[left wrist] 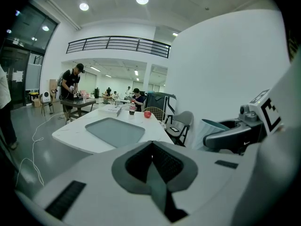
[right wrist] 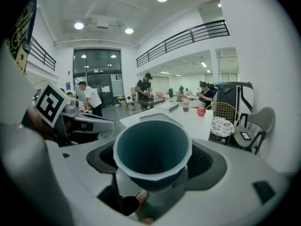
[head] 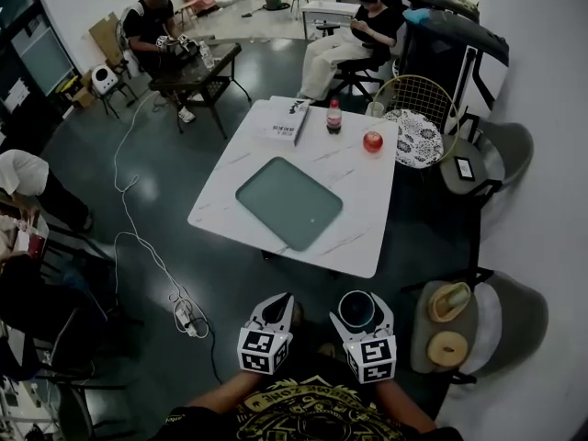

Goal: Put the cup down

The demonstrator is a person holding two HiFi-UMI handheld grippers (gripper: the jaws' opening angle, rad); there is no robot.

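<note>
"Cup (right wrist: pixel 152 150) first: where do you have it?"

"Clamped in my right gripper (right wrist: pixel 153 166), both jaws pressed to its sides, mouth facing the camera. That gripper's view looks straight into it: dark teal inside, nothing in it. The head view adds what that one can't. I'm holding it in the air near my body, short of the near edge of the table (head: pixel 363 246), not over it."

"And the other one?"

"My left gripper (left wrist: pixel 151 149) has its jaws closed together on nothing. Its view catches the cup from the side, pale and ribbed under a teal rim."

"Anything on the table?"

"A grey tray (head: pixel 289 202) in the middle. At the far edge there's a bottle (head: pixel 333 118) with a red label and, just right of it, an apple (head: pixel 372 141)."

"Any writing?"

"Only black-and-white squares on each gripper's marker cube (head: pixel 264 349). The bottle's label is too small for me to read."
</note>
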